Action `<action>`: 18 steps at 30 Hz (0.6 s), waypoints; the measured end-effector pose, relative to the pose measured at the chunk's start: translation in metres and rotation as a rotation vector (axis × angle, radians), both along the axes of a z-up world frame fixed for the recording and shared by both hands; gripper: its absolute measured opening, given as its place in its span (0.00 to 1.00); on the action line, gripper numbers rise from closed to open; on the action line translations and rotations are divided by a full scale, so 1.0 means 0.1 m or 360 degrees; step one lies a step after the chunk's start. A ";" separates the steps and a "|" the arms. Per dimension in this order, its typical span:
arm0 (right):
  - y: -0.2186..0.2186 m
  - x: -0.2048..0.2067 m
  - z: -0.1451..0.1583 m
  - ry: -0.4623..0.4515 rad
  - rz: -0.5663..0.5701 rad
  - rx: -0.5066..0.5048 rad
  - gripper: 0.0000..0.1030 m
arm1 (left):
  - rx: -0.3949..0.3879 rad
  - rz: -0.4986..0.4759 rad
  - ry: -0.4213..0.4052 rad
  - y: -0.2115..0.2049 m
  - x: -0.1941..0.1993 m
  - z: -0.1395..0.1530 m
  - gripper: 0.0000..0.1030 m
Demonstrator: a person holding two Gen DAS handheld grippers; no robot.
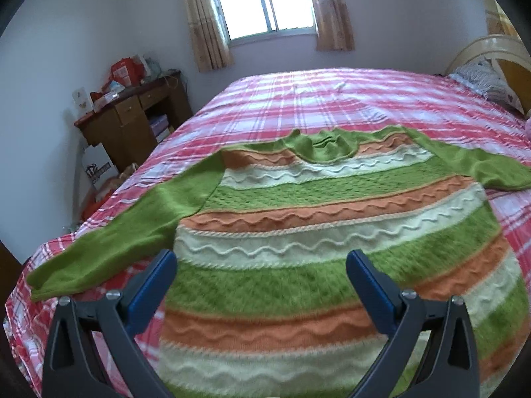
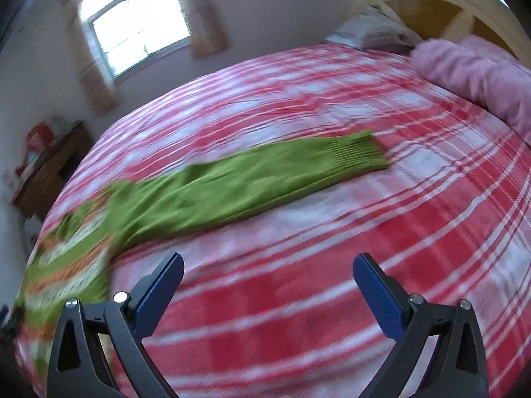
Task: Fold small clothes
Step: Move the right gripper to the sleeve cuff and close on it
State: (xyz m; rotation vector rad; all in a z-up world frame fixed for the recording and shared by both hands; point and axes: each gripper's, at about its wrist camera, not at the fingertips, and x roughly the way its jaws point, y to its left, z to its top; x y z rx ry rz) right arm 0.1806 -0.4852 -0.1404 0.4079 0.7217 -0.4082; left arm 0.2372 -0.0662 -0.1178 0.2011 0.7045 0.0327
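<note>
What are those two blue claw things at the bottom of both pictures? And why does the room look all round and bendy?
They are grabbing tools that a person holds, one per hand. A small camera sits on each, looking along its fingers; its wide lens bends the room. One picture comes from the left gripper, one from the right gripper. Both are open and hold nothing. A striped green, orange and white sweater lies spread flat on a bed with a red plaid cover. The right picture shows one green sleeve stretched out.

Home bedroom, plaid-covered bed (image 1: 332,99), curtained window (image 1: 262,0), wooden desk (image 1: 132,119)
</note>
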 end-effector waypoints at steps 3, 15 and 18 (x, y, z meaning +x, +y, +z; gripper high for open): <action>-0.41 0.13 -0.08 0.0037 -0.0112 0.0006 0.99 | 0.0000 0.0025 0.0030 0.00 0.18 -0.08 1.00; -1.46 0.73 -0.27 0.0151 -0.0342 0.0099 0.72 | -0.0046 0.0113 0.0171 0.05 0.51 -0.33 1.00; -1.47 0.88 -0.33 0.0211 -0.0288 0.0097 0.50 | -0.0076 0.0107 0.0213 0.05 0.54 -0.39 1.00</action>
